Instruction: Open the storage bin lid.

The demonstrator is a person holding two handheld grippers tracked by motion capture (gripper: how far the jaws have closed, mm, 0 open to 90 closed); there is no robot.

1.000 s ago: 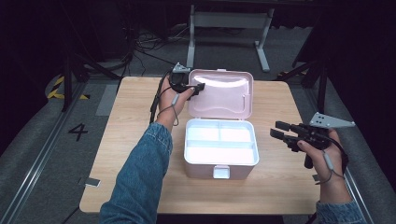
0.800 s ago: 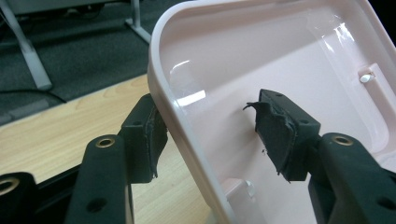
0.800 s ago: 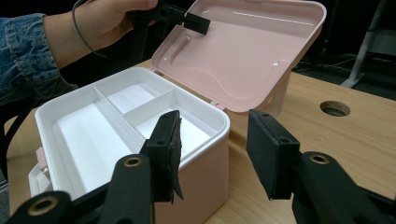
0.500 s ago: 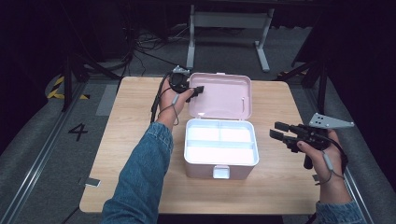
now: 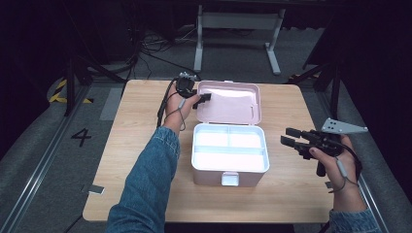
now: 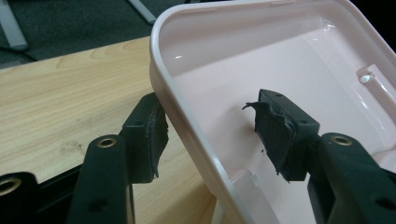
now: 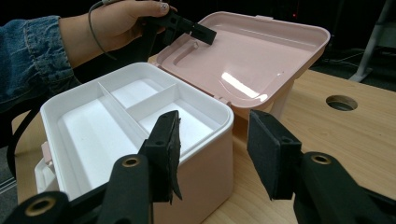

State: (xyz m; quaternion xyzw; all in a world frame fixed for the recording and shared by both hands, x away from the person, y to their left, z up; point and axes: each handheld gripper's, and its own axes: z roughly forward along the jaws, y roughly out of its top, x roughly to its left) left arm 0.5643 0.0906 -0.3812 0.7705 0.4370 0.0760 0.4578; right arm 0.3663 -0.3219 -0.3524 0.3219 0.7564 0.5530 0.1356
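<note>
Lid [image 5: 228, 102] lower, left tool [image 5: 200, 97] astride rim

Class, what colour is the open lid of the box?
Pale pink lid, seen best in the left gripper view.

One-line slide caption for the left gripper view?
Left gripper straddles the rim of the pink box's open lid, jaws apart, above the wooden table.

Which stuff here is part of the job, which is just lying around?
In the job:
- pink box, open, with white divided tray
- its lid, rim between the open left gripper jaws
- right gripper, open, beside the box

Lying about:
- table's cable hole
- metal stand and floor cables behind the table
- floor mark "4"
</note>
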